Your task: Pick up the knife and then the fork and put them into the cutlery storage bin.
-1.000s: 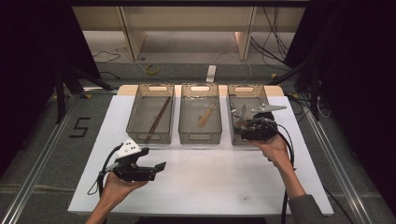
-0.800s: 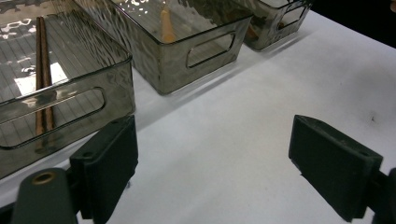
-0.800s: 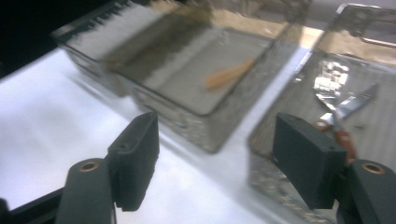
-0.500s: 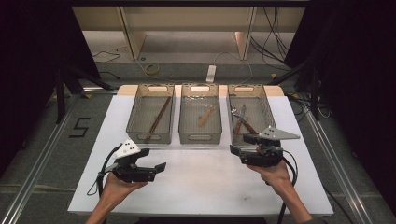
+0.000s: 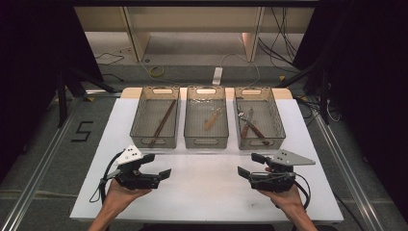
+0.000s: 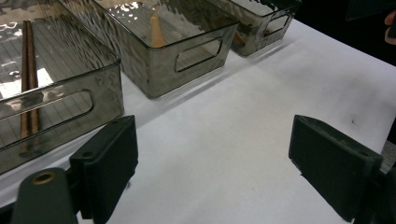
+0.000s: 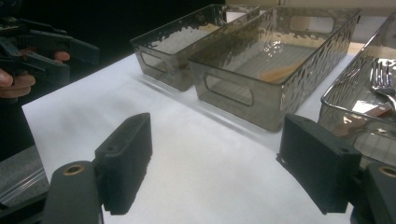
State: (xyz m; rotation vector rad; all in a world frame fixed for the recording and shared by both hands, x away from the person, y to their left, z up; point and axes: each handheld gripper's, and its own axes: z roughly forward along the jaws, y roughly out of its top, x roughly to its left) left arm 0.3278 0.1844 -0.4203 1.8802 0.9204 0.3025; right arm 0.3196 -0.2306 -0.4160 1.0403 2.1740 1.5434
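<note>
Your right claw point(image 5: 249, 166) hovers low over the white tabletop point(image 5: 207, 192), just in front of the right bin point(image 5: 258, 143), pointing toward the middle. Its jaws have just been opening and now stand spread wide with nothing between them; the right gripper view shows only bare tabletop in the gap point(image 7: 215, 163).

Your left claw point(image 5: 156, 166) mirrors it in front of the left bin point(image 5: 155, 141), jaws also spread and empty point(image 6: 212, 172), aimed at the right one across a bare stretch of tabletop.

3 clear bins sit side by side along the far edge of the tabletop:
- The left bin holds a pair of chopsticks point(image 5: 162, 123) lying lengthwise; in the left gripper view they show through its wall point(image 6: 27, 84).
- The middle bin point(image 5: 206, 142) holds a small wooden utensil point(image 5: 212, 119), lying at a slant.
- The right bin holds a fork point(image 5: 248, 120) and another brown-handled piece point(image 5: 260, 132), crossed over each other. In the right gripper view the fork's tines point(image 7: 383, 77) show near the bin's near end.

Both claws are well apart from each other and touch none of the bins.
</note>
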